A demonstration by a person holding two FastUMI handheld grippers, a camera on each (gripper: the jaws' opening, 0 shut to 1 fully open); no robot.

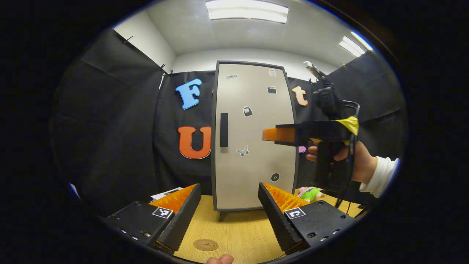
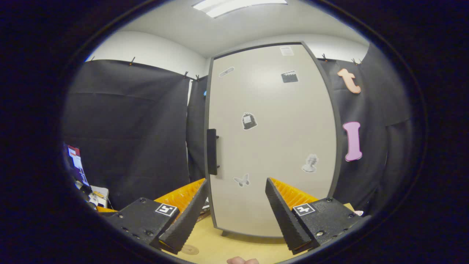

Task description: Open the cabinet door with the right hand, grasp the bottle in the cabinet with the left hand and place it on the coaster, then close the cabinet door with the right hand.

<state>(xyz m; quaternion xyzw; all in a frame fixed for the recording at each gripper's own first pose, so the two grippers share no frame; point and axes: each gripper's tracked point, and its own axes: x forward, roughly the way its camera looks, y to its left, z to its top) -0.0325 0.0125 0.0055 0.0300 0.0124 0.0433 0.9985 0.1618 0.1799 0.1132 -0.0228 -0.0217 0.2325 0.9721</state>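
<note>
Two grippers are up and both stand wide apart with nothing between the fingers: your left gripper (image 1: 229, 216) hangs low over the wooden table (image 1: 234, 231), and your right gripper (image 2: 236, 216) faces the cabinet door (image 2: 274, 146) from close in. In the left gripper view, the right gripper (image 1: 271, 134) appears at about 3 o'clock of the door, held in your hand (image 1: 351, 161).

The cabinet (image 1: 253, 135) is shut, so you cannot see the bottle; by the task it is inside, but nothing here confirms where it stands. The handle (image 2: 211, 151) sits on the door's edge at 9 o'clock in the right gripper view, a little up and to the side of your fingers. The coaster (image 1: 206, 244) lies on the table at 6 o'clock of the left gripper view, in front of the cabinet.

Watch these risks. Your right gripper is aimed at the flat panel rather than the handle; closing there would likely catch nothing. Pulling hard on a light, freestanding cabinet could drag or tip it. The door may swing toward the coaster and your left gripper, so hold the left one clear. An unseen bottle could topple if the cabinet jolts.
</note>
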